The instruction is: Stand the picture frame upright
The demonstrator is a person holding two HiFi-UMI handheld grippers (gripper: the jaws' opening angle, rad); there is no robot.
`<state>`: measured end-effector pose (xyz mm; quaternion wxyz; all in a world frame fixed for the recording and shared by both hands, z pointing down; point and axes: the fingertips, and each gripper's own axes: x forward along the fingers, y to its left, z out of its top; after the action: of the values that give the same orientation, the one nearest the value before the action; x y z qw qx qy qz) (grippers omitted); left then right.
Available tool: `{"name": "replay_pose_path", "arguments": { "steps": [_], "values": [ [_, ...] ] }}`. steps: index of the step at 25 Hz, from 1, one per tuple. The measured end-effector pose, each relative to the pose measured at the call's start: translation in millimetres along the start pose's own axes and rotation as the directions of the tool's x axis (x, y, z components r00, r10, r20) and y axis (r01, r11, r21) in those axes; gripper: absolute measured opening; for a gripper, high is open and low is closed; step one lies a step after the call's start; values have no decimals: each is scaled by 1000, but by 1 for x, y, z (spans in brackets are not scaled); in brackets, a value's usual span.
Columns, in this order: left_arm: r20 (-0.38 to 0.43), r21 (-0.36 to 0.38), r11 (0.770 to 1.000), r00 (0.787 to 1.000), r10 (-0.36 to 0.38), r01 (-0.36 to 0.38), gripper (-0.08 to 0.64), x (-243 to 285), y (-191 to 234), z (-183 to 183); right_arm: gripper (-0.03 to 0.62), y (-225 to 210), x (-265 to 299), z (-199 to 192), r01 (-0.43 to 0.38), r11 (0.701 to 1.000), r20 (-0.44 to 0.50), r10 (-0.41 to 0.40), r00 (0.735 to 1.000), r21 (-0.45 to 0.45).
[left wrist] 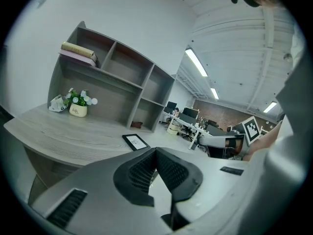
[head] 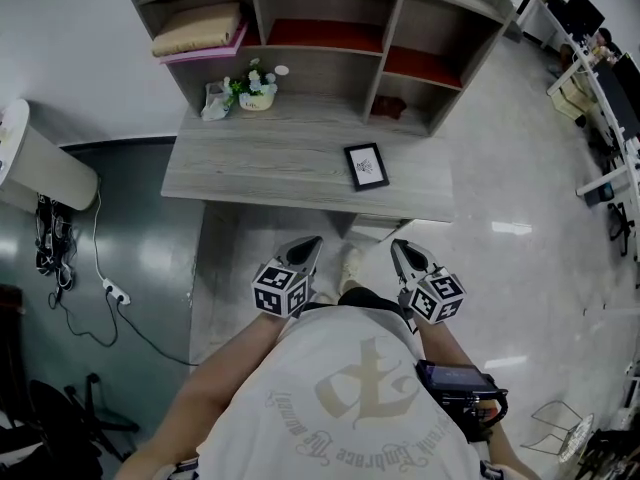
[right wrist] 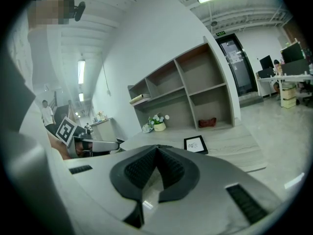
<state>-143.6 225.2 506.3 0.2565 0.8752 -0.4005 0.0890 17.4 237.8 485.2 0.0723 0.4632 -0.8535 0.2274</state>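
The picture frame (head: pixel 366 165) lies flat on its back on the grey wooden worktop (head: pixel 250 163). It sits toward the right side, near the front edge, with its black border and white print facing up. Bare wood surrounds it on every side.

Both tools hang in front of the worktop's front edge, over the pale floor and short of the frame. The left hand-held gripper (head: pixel 314 241) has its jaws pressed together with nothing between them, and the right hand-held gripper (head: pixel 398 246) is likewise closed and empty. In the two gripper views the frame shows just beyond the joined tips, on the worktop ahead.

A shelf unit (head: pixel 300 68) with open compartments stands along the back of the worktop. At the foot of it on the left is a small white pot of flowers (head: pixel 256 96), with a crumpled white bag (head: pixel 214 102) just beside it. Both are well apart from the frame. A small dark object (head: pixel 388 107) lies in the lower right compartment, behind the frame. The upper left compartment holds a folded tan cloth (head: pixel 197 28) on top of something pink.

On the dark floor at the left, a power strip (head: pixel 116 292) trails a white cable. Office desks and chairs stand far off to the right.
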Motion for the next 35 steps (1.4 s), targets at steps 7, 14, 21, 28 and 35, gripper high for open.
{"name": "replay_pose_path", "arguments": {
  "steps": [7,14,21,28,35],
  "values": [
    [3,-5,1000,1000,-1,1,8,10,9,3,5,-1,10,-1,-11,1000,-19,11,1000,-16],
    [-9,1,1000,1000,3,-3,8,28,13,6,5,-19,21,1,-15,1000,-21,15,1000,3],
    [-10,5,1000,1000,28,-28,8,54,30,23,5,-46,47,16,-26,1000,-13,26,1000,12],
    [-29,10,1000,999,29,-29,8,88,39,38,5,-79,69,28,-27,999,-18,27,999,27],
    [-73,-22,999,997,37,-39,8,123,52,45,5,-111,92,39,-26,999,-45,28,999,43]
  ]
}}
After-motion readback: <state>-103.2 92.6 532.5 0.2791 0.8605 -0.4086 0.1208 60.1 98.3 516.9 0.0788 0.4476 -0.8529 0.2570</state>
